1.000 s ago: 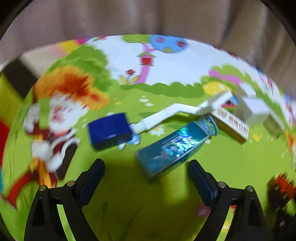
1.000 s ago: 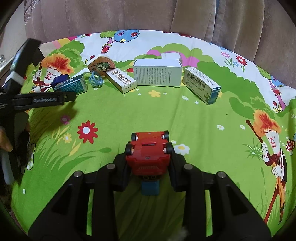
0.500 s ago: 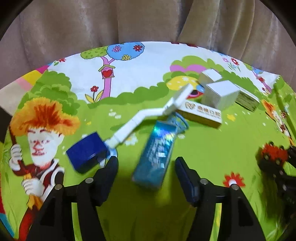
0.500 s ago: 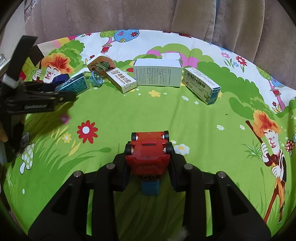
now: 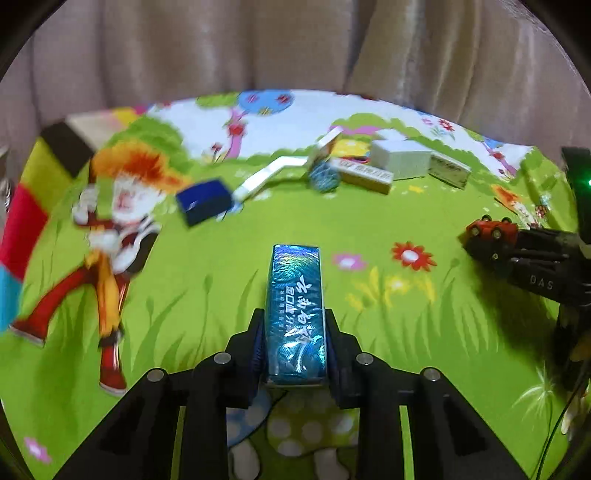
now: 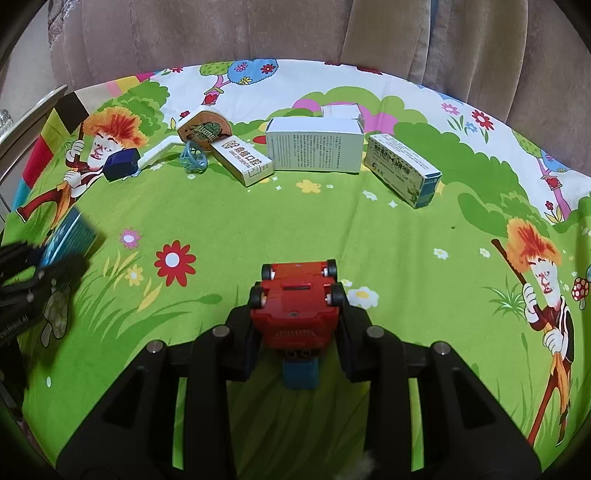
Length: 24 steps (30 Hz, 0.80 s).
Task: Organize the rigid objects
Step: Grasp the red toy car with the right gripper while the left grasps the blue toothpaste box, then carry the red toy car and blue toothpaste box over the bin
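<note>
we see our left gripper clamped on a shiny teal box, its jaws having just been closing onto it; the box points away from us, lengthwise between the pads, over the green cartoon-print cloth. our right gripper is clamped on a red toy car, which sits between the pads with its wheels showing at both sides and a small blue part under its near end. in the left wrist view this gripper and the car appear at the right edge. at the far side of the cloth lies a row of things: a dark blue block at the far left with a white bent arm joined to it, a round basketball board with a pale blue hoop just beside it, a narrow white box with orange print, a large white box with a smaller white box behind it, and a green and white box at the far right. a beige curtain hangs behind the cloth.
</note>
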Each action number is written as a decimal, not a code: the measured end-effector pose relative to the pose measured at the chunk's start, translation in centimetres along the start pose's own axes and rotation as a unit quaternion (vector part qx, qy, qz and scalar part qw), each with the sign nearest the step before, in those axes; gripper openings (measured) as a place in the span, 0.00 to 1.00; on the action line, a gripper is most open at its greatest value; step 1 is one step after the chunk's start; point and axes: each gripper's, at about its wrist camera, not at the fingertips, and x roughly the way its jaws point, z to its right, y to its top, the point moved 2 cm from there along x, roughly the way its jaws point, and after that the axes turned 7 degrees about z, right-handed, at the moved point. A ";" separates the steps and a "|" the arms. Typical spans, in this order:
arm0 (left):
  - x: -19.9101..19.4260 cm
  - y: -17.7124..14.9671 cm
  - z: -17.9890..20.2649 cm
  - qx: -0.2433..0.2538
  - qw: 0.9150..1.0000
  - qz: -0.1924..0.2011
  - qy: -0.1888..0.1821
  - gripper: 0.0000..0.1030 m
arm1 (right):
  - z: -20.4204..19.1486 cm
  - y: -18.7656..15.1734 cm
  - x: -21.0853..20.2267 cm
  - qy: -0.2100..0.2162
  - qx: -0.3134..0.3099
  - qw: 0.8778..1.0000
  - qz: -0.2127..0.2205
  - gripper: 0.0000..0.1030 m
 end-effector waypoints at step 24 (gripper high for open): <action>-3.2 -1.9 -1.0 -0.067 0.998 0.011 -0.003 0.29 | -9.7 -6.5 -9.1 -0.016 -0.002 0.999 0.042 0.36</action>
